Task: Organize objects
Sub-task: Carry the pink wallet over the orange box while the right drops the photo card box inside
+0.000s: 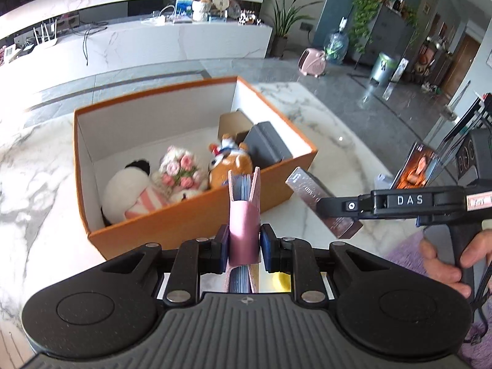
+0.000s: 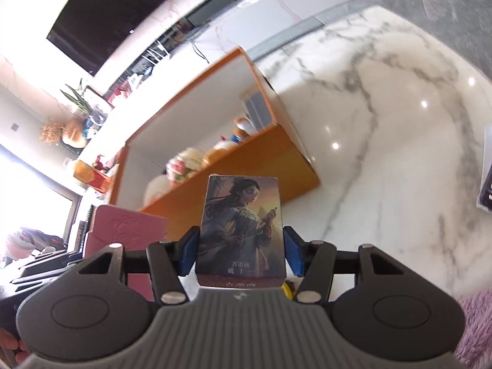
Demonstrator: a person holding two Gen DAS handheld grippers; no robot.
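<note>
My left gripper [image 1: 245, 244] is shut on a pink-covered notebook [image 1: 244, 215], held edge-on above the near wall of the orange box [image 1: 190, 218]. Inside the box lie a panda plush [image 1: 129, 187], a pink flower plush [image 1: 181, 169], a brown plush [image 1: 229, 163] and a grey case [image 1: 267, 146]. My right gripper [image 2: 241, 250] is shut on an illustrated card box [image 2: 243, 224], gripped by its two sides. In the left wrist view the right gripper [image 1: 333, 206] holds that card box [image 1: 310, 192] just right of the orange box. The right wrist view shows the orange box [image 2: 233, 166] ahead and the pink notebook [image 2: 129, 230] to the left.
Everything stands on a white marble table [image 1: 323, 117]. A second picture box [image 1: 415, 169] stands at the right. A dark flat item [image 2: 486, 184] lies at the table's right edge. Purple fluffy fabric [image 2: 476, 323] covers the near right corner. A person's hand [image 1: 446, 264] grips the right handle.
</note>
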